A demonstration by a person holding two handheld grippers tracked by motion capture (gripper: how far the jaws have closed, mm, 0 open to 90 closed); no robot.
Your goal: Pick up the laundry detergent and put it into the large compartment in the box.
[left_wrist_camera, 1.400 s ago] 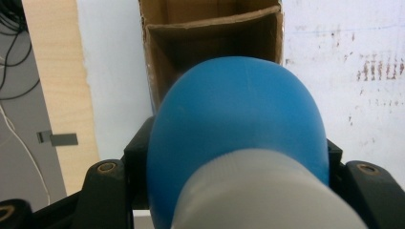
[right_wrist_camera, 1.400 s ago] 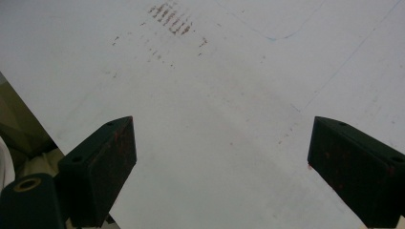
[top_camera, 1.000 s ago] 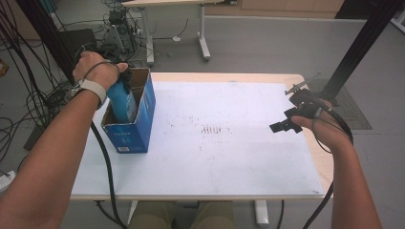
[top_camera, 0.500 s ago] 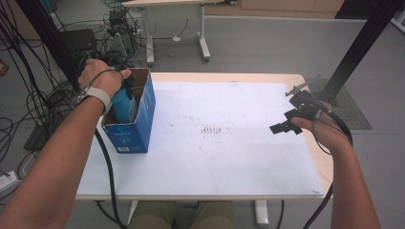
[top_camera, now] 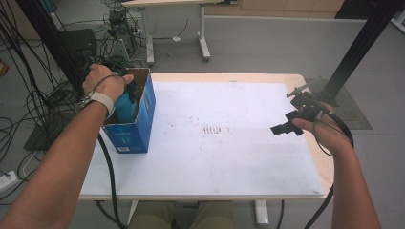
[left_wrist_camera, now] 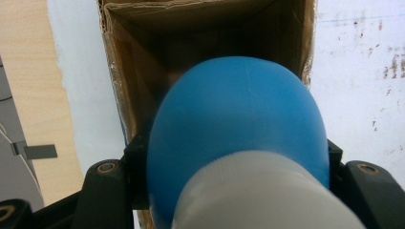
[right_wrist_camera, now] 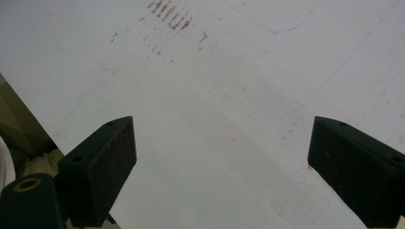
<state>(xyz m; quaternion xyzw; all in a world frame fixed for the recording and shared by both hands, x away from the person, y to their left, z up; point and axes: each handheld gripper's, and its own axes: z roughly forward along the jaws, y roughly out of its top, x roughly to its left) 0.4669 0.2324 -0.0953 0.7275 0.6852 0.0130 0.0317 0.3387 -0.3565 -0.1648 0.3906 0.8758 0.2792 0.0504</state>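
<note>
A blue bottle point(left_wrist_camera: 239, 119) with a white cap point(left_wrist_camera: 258, 195) sits between the jaws of my left gripper point(left_wrist_camera: 234, 167), which is shut on it. The bottle point(top_camera: 125, 106) hangs inside an open cardboard box point(top_camera: 131, 131), blue on the outside, at the table's left edge. The box's brown inner walls point(left_wrist_camera: 143, 71) surround the bottle. The person's hand covers most of the left gripper in the high view. My right gripper point(top_camera: 286, 128) hovers over the right side of the table. Its jaws stand wide open with nothing between them point(right_wrist_camera: 222, 162).
A white sheet point(top_camera: 229, 152) covers the wooden table, with faint reddish marks point(top_camera: 212, 130) near its middle. Cables and equipment point(top_camera: 52, 95) lie on the floor to the left. A black post point(top_camera: 353, 52) rises at the back right.
The left hand has sunk a little, carrying the bottle deeper into the box. The right hand and its gripper have stayed where they were.
</note>
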